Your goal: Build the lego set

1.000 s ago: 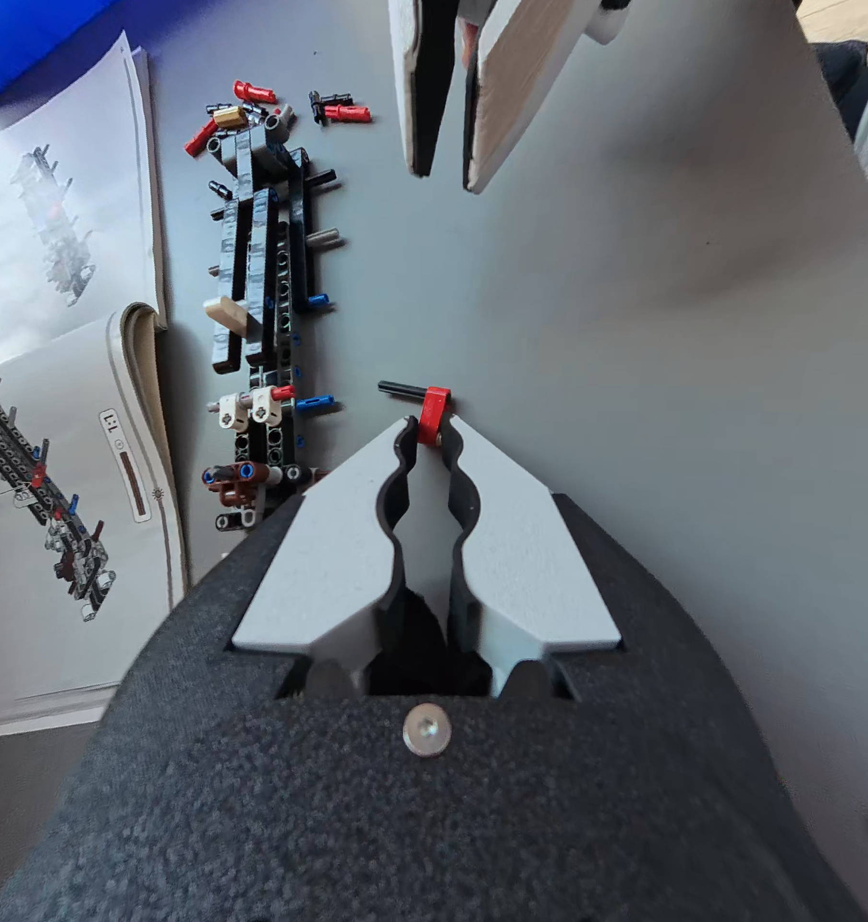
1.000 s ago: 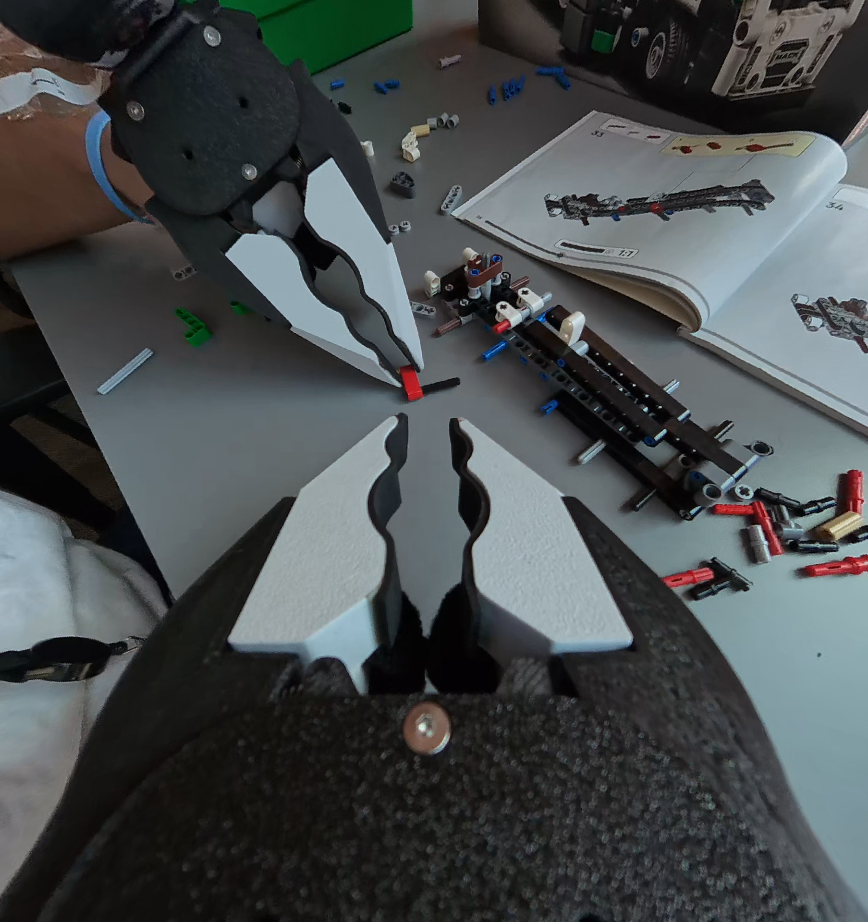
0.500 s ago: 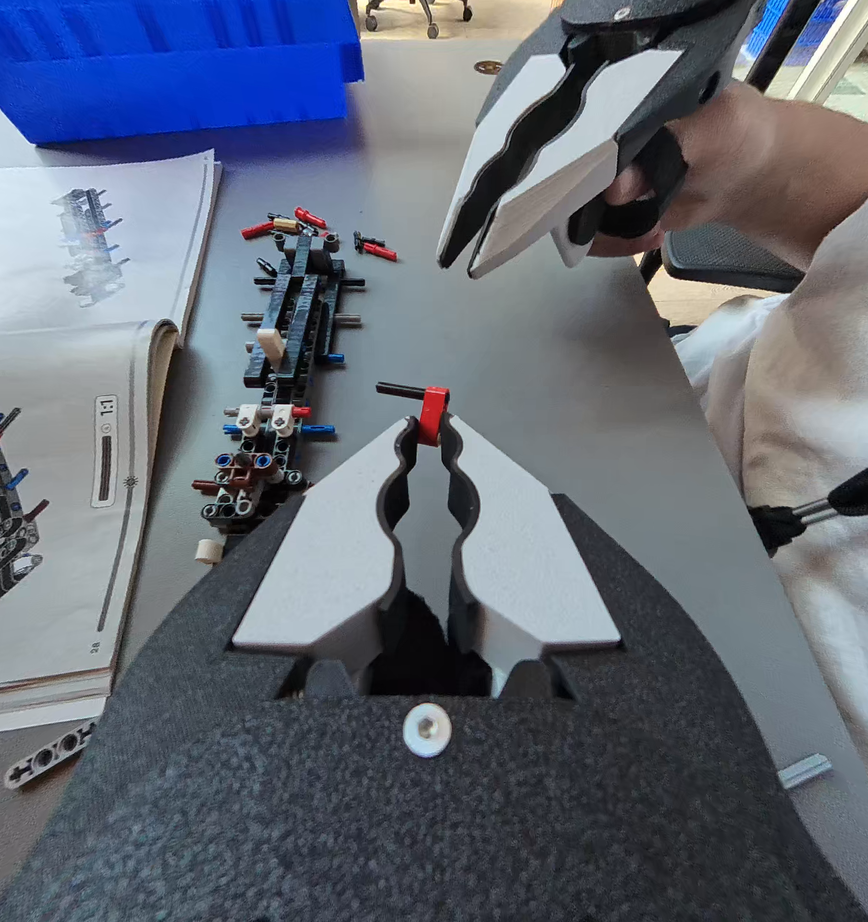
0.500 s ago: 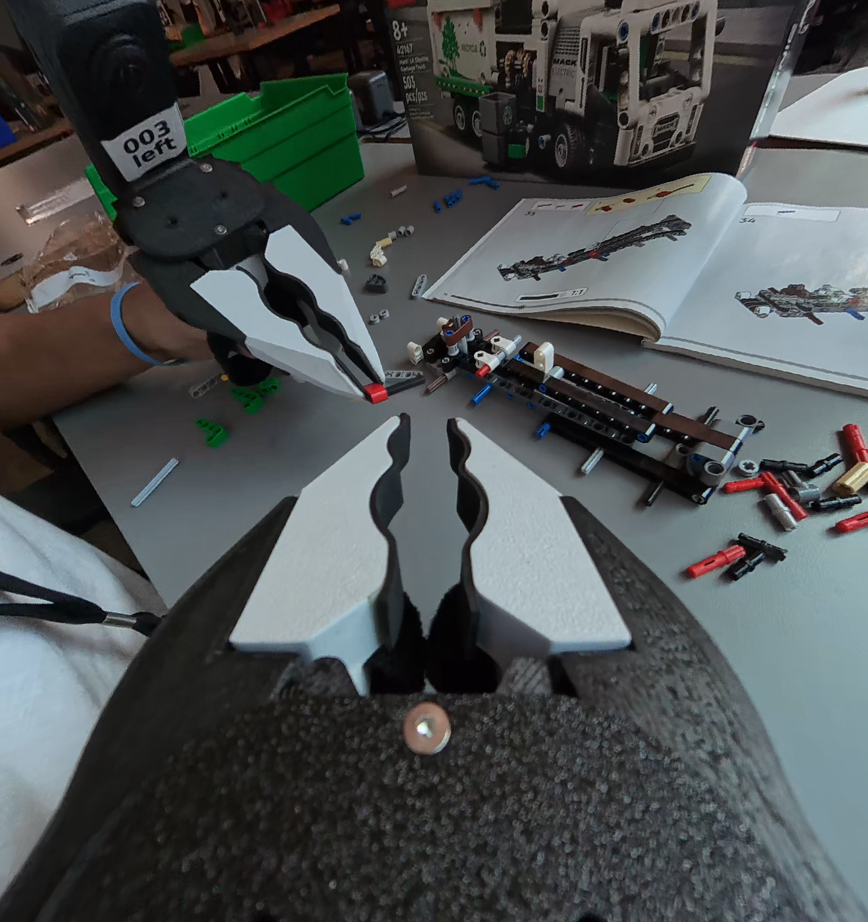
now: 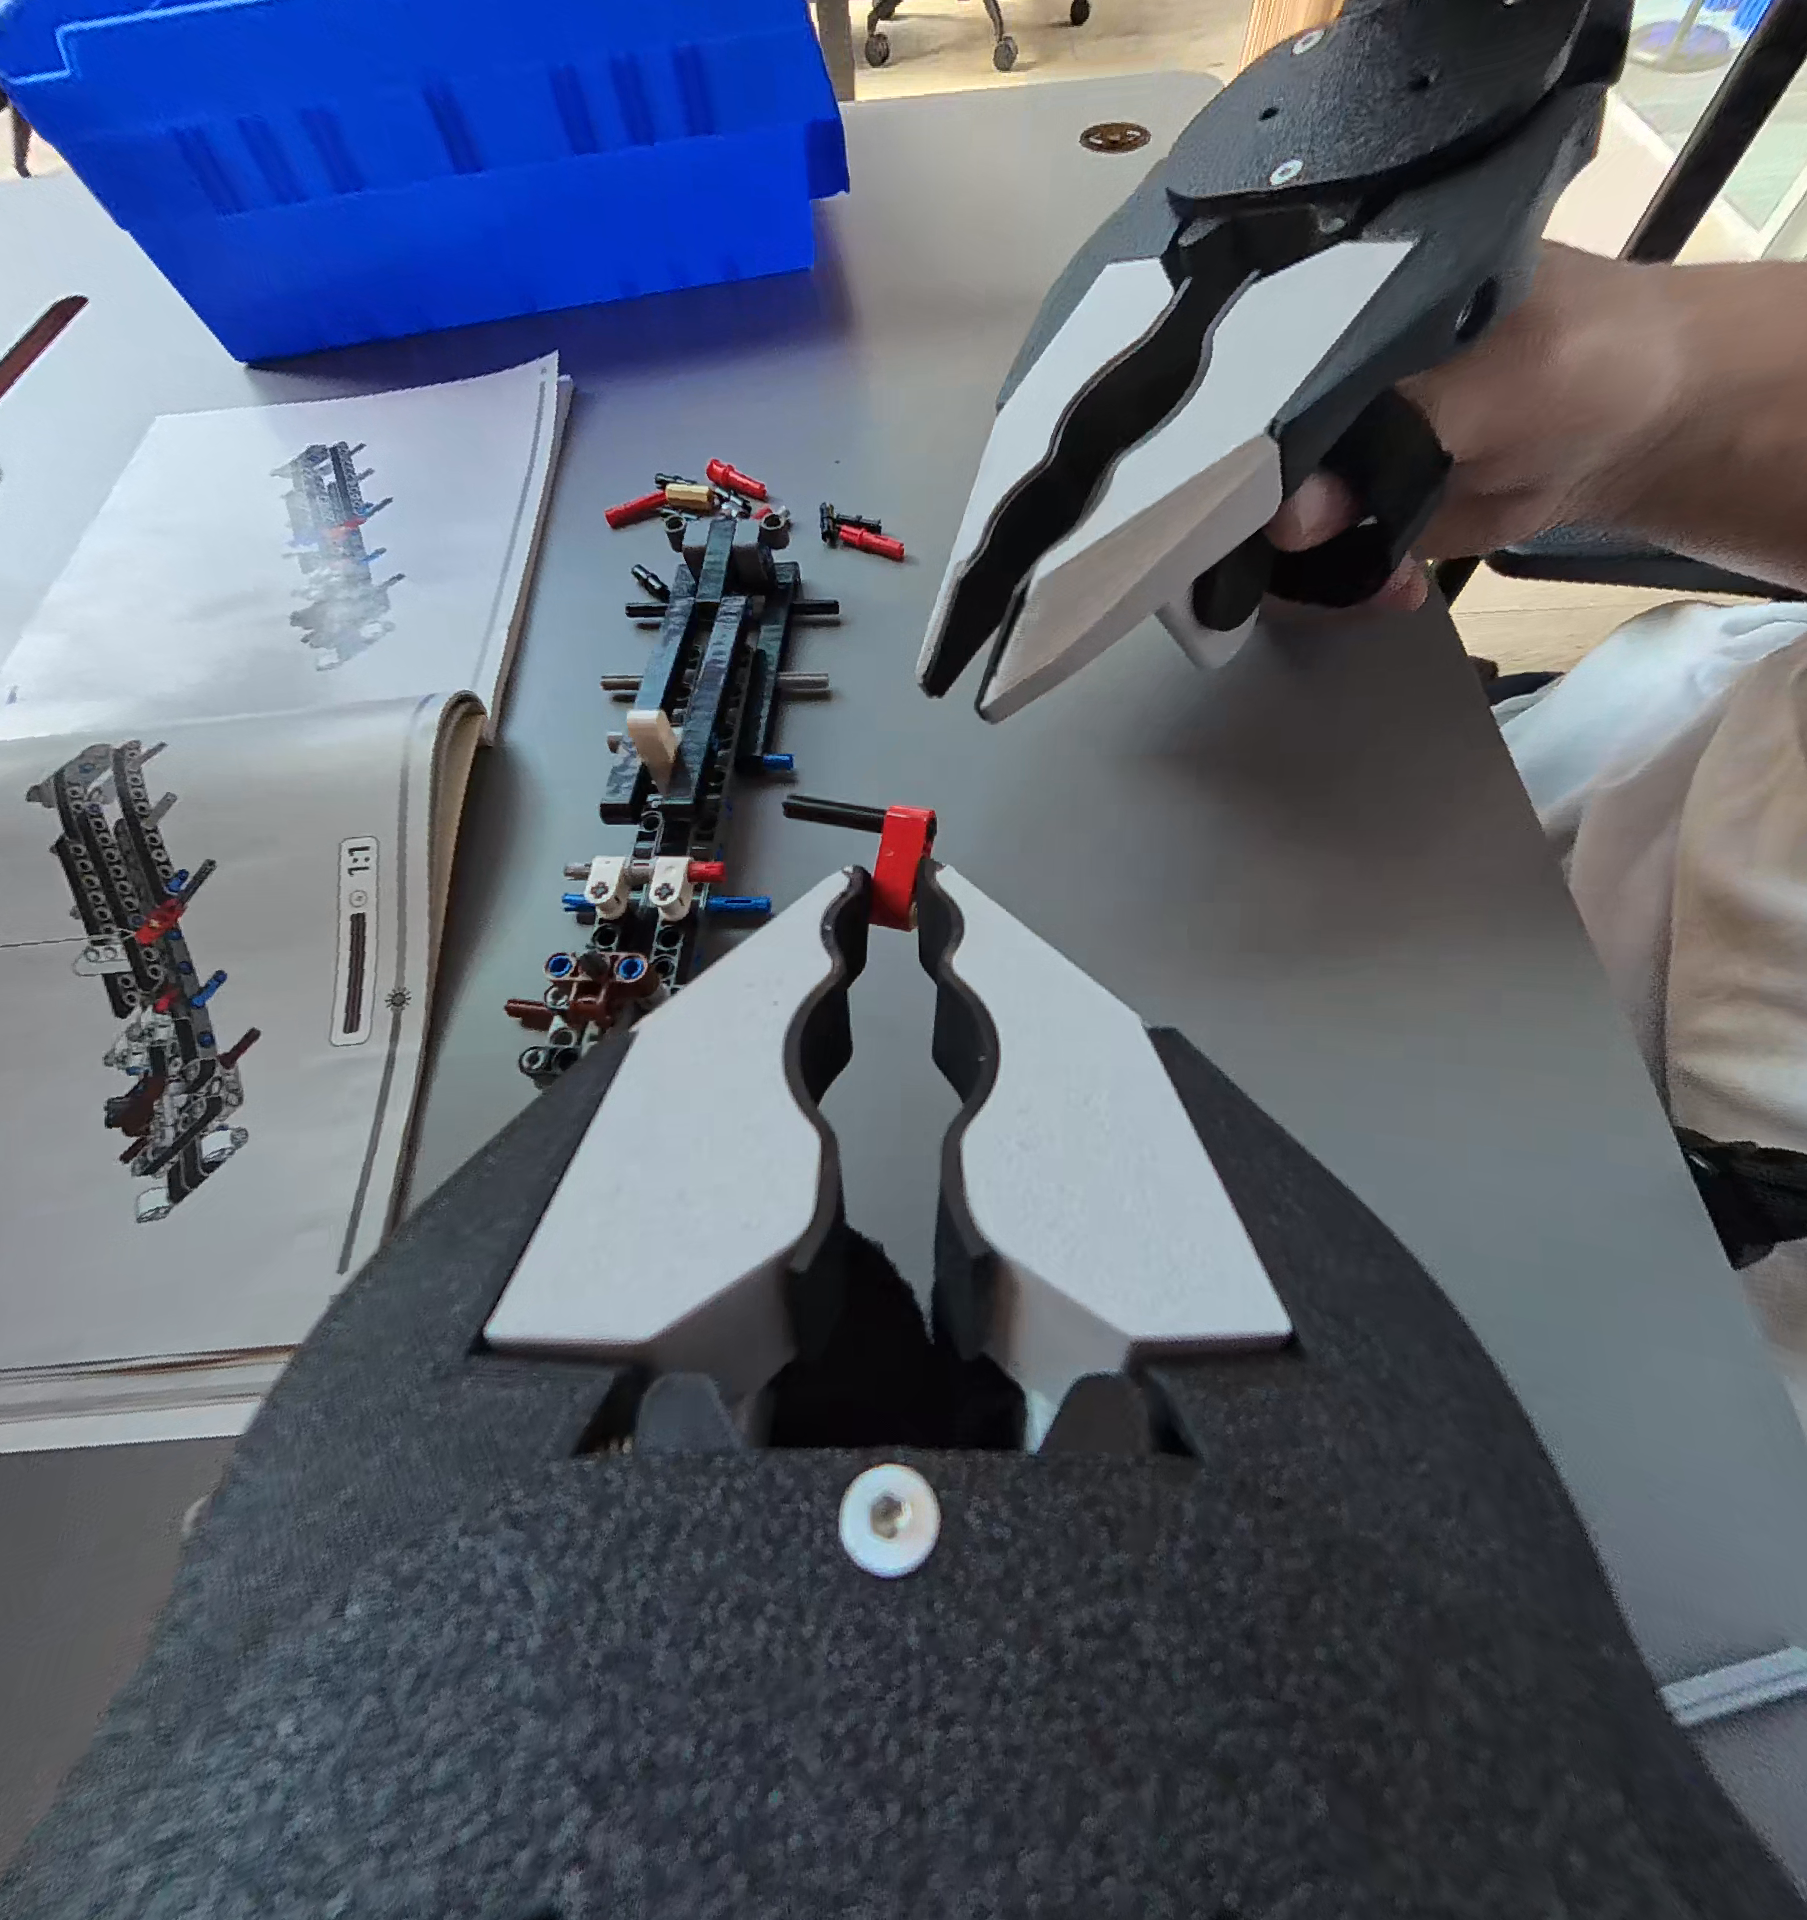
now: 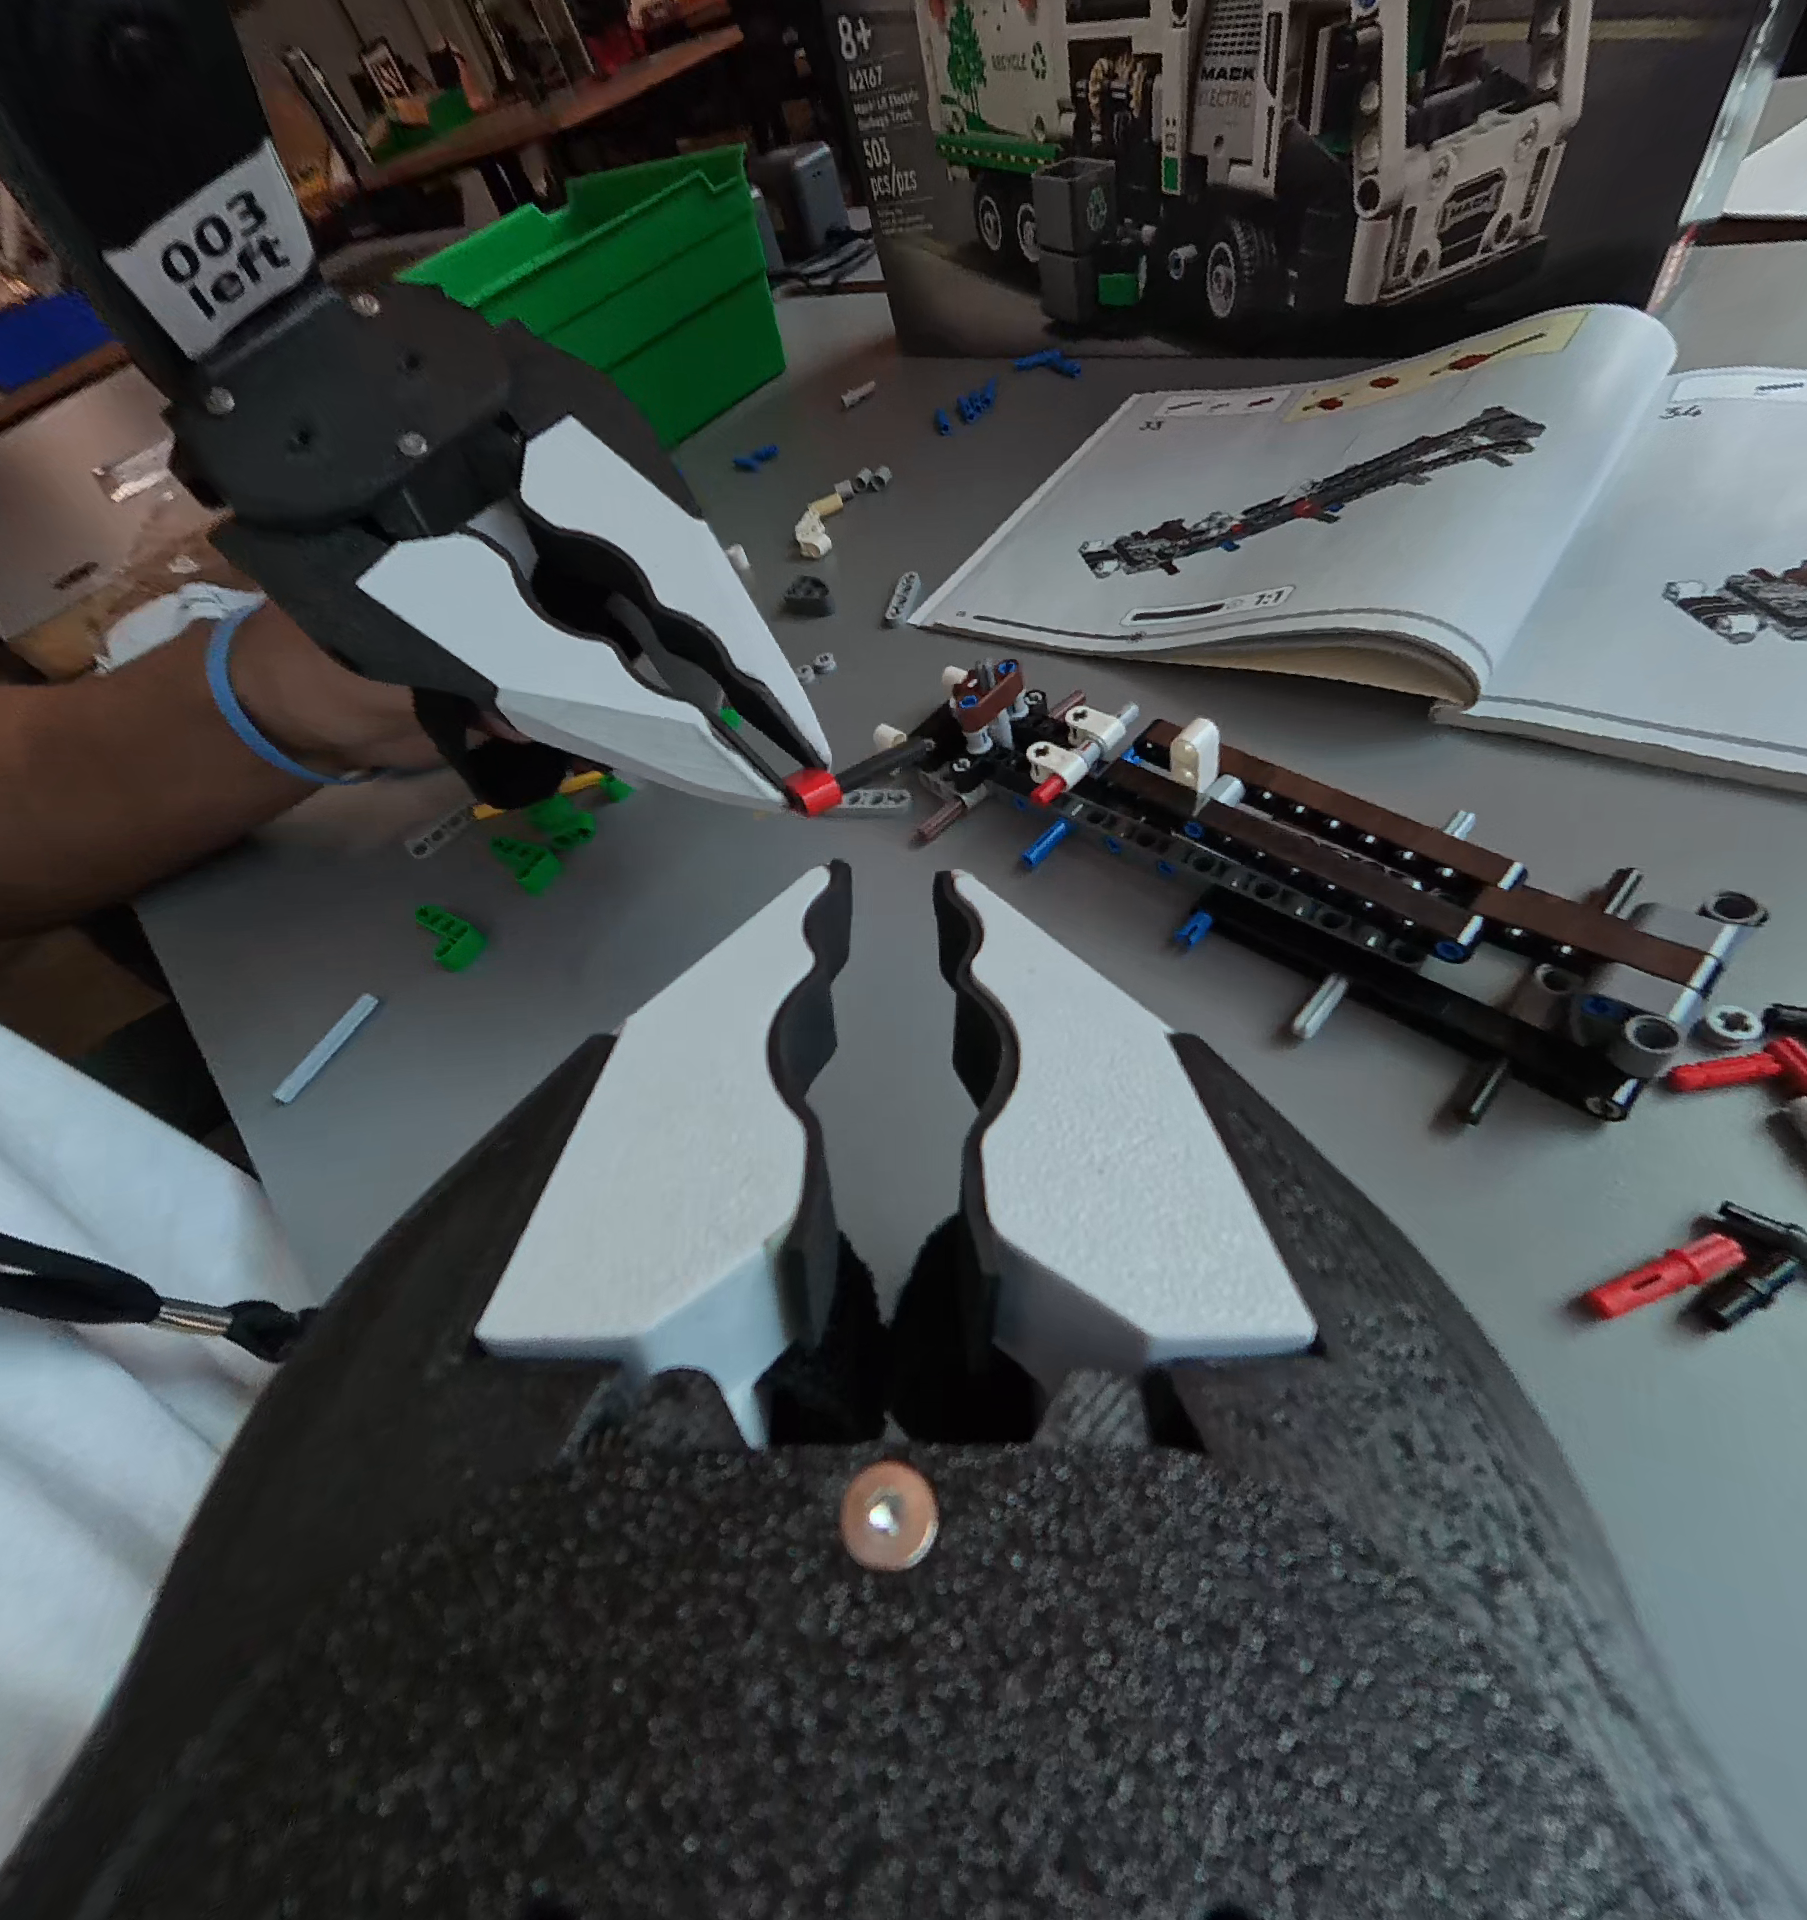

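My left gripper (image 5: 891,896) is clamped on the red connector (image 5: 901,864), both pads pressing its sides, and the piece stands up out of my fingertips. The black pin (image 5: 834,812) plugged into its top end sticks out sideways toward 9 o'clock in my left wrist view, so the long axis runs across my fingers, not along them.

From my right side, the right gripper (image 6: 888,883) is parted with nothing between its pads. The red connector (image 6: 812,792) sits just past its tips at about 11 o'clock, close but not touching, with the black pin (image 6: 883,762) pointing off toward 2 o'clock at the long black frame (image 6: 1325,883) on the grey table (image 6: 670,935).

Right gripper is nearer that free pin end, I judge. The open booklet (image 6: 1398,540) lies beyond the frame.
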Action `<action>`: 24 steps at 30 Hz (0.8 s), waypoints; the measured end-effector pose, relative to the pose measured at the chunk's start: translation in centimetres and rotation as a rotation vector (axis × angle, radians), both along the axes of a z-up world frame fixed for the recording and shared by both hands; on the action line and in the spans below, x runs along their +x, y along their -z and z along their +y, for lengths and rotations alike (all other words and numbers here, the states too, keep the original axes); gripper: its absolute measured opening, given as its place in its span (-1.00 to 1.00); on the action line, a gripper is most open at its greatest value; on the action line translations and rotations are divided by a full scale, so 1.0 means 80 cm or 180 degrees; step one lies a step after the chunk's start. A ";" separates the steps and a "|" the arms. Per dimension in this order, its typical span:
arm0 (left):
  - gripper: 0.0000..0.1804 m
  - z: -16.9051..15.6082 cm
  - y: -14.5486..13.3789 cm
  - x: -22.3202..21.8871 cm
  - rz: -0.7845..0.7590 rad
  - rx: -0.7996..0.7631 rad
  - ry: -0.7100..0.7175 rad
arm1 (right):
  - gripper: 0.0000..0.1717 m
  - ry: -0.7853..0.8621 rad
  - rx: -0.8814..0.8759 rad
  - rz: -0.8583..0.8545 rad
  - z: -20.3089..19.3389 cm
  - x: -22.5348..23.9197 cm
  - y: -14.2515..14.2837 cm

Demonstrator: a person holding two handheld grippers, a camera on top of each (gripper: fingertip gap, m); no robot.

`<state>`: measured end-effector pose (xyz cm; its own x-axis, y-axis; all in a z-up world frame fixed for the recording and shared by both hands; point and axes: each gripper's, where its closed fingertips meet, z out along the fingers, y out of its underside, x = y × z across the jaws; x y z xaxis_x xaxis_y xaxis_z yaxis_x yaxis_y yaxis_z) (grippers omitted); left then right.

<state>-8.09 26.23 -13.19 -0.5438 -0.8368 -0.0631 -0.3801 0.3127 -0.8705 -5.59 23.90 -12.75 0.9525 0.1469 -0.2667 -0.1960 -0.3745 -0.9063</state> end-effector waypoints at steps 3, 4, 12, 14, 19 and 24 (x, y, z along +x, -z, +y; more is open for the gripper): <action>-0.92 -0.001 0.001 0.002 -0.0107 0.0194 -0.0010 | -0.86 0.0034 0.0040 0.0230 0.007 -0.005 -0.003; -0.92 -0.001 0.000 0.003 -0.0157 0.0241 -0.0009 | -0.86 0.0041 0.0021 0.0284 0.008 -0.007 -0.002; -0.92 -0.009 -0.003 0.001 -0.0232 0.0221 0.0037 | -0.82 -0.0077 -0.0054 0.0190 0.002 -0.027 0.000; -0.92 -0.011 -0.006 0.000 -0.0246 0.0173 0.0044 | -0.82 -0.0089 -0.0092 0.0025 0.000 -0.028 0.001; -0.92 -0.010 -0.004 0.000 -0.0238 0.0208 0.0028 | -0.83 -0.0083 -0.0111 -0.0294 -0.003 -0.029 0.004; -0.92 -0.013 -0.002 0.000 -0.0263 0.0309 0.0039 | -0.83 -0.0039 -0.0079 -0.0286 -0.003 -0.028 0.004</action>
